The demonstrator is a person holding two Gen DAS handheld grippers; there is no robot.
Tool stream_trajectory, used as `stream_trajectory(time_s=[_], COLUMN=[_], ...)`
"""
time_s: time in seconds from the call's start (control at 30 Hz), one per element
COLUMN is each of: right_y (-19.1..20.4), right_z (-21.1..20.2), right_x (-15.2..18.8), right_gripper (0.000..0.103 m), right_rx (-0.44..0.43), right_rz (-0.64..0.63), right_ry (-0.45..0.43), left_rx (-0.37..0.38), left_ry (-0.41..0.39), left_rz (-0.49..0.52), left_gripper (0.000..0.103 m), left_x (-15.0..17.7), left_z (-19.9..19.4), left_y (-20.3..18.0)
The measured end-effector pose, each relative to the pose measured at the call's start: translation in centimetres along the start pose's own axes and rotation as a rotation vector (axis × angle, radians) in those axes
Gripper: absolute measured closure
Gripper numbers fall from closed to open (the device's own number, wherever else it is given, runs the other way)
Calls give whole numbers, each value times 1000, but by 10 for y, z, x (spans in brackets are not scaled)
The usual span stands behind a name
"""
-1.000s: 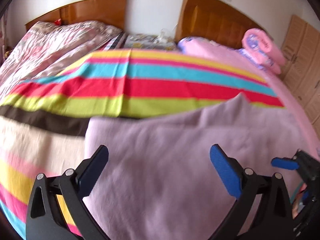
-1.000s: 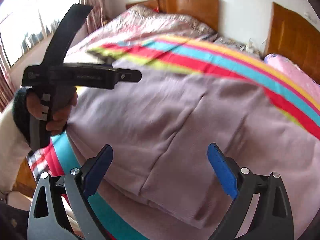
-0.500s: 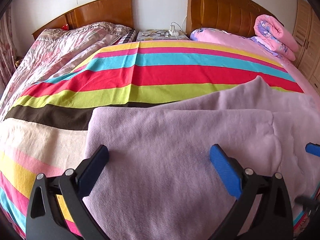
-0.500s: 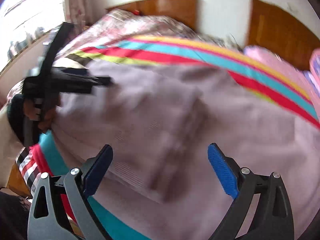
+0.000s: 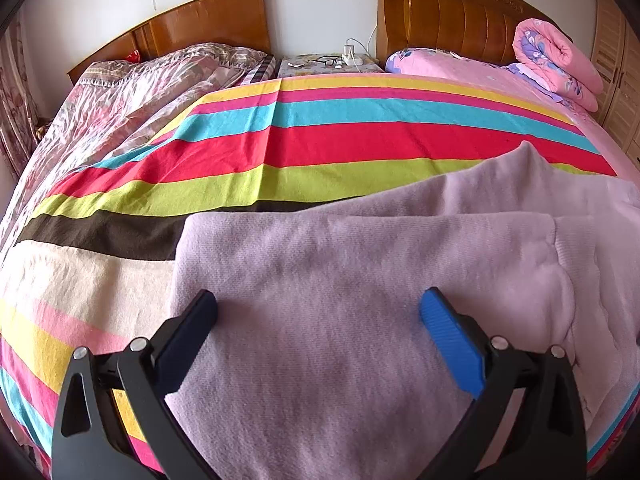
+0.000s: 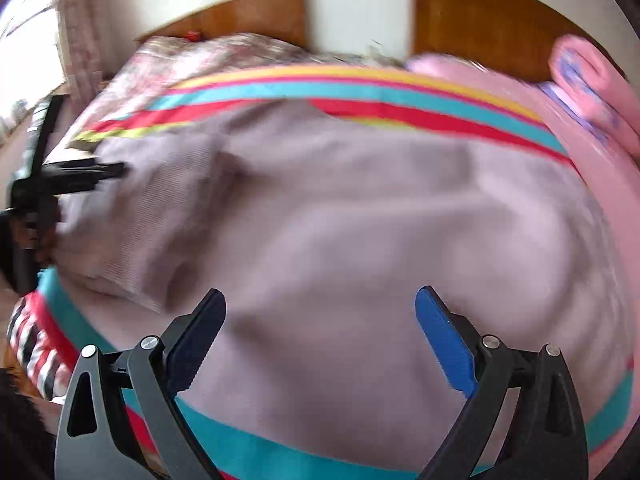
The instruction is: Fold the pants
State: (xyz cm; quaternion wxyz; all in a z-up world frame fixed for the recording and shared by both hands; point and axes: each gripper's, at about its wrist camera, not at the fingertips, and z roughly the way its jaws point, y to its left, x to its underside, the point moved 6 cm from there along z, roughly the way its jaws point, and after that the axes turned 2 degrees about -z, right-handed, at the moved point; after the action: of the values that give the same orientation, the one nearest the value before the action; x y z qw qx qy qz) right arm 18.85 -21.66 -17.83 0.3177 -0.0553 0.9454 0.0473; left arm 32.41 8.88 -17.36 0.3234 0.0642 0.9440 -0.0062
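Lilac fleece pants [image 5: 360,280] lie folded on a striped bedspread [image 5: 320,144], with a folded layer's edge running across the top. My left gripper [image 5: 318,320] is open and empty, its fingers just above the pants' left part. My right gripper [image 6: 320,320] is open and empty over the pants [image 6: 340,208] near the bed's front edge. The right wrist view is blurred. The left gripper [image 6: 96,170] shows at its far left, over the pants' left end.
A floral quilt [image 5: 120,96] covers the left bed. A nightstand [image 5: 328,65] with glasses and a charger stands between two wooden headboards. A rolled pink quilt [image 5: 556,60] lies at the back right on a pink sheet. Wardrobe doors [image 5: 616,72] stand at the right.
The right gripper has swung to the right across the pants and left the left wrist view. The left gripper has tilted up a little, and stays open.
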Motion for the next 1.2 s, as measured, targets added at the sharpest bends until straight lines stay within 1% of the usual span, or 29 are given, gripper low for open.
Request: stream_trajectory(time_s=[0.03,0.07,0.13,0.17,0.23,0.27,0.3,0.33,0.37,0.4,0.47,0.53,0.6,0.63,0.7,0.73,0.77,0.83,0.87,0.9,0.93,0.97,1.07,1.13,1.2], right_y=[-6,-14,-29,-37,-62,-80,-98,-111,-132,-145,-172,-184,-187,-187,-187,-187,-189,-196,-197,-198,-195,-193,-187,-187,-195], right_z=[-3,-12,-30,-37,-51,-62,-74,-84,-97,-104,-111,-111,-107,-106,-100,-96,-88,-76,-66,-65,-61,-58,-53,-54,-56], right_x=[4,7,12,15,25,32,40,47,58,68,88,101,101,99,91,87,83,80,82,80,79,76,68,66,69], right_gripper=[10,11,11,11,11,11,11,11,11,11,11,12,14,15,17,17,18,19,22,24,26,29,28,28,36], right_rx=[-38,-76,-110,-108,-58,-32,-34,-44,-55,-54,-36,-24,-40,-50,-83,-101,-122,-145,-170,-185,-216,-227,-172,-166,-165], right_rz=[28,69,127,146,187,232,293,342,426,484,594,650,672,675,674,677,695,738,778,789,793,790,743,757,805], right_ry=[-9,-40,-83,-99,-109,-123,-151,-176,-214,-232,-240,-240,-250,-258,-268,-266,-243,-176,-134,-144,-128,-120,-72,-52,-56], left_rx=[-1,0,-3,-9,-34,-64,-87,-79,-35,-1,41,86,125,134,128,126,124,178,206,217,217,208,205,211,211], left_ry=[1,0,5,8,16,24,12,-13,-46,-64,-94,-94,-79,-70,-38,-19,11,-15,2,5,7,4,2,5,5], left_rz=[0,0,1,3,8,1,-17,-31,-43,-39,4,63,124,149,197,213,226,174,152,146,150,158,162,162,163], left_gripper=[1,1,1,1,1,1,1,1,1,1,1,1,1,1,1,1,1,1,1,1,1,1,1,1,1], left_x=[0,0,0,-1,-2,-3,-5,-8,-12,-16,-22,-23,-19,-16,-7,-2,6,11,11,10,10,11,11,11,10], left_z=[0,0,1,1,0,-4,-11,-19,-30,-38,-49,-52,-48,-45,-32,-25,-15,-11,-9,-9,-8,-8,-6,-5,-5], left_y=[0,0,0,0,-2,-2,-3,-6,-14,-23,-47,-75,-103,-113,-129,-133,-137,-132,-129,-127,-127,-128,-131,-131,-132])
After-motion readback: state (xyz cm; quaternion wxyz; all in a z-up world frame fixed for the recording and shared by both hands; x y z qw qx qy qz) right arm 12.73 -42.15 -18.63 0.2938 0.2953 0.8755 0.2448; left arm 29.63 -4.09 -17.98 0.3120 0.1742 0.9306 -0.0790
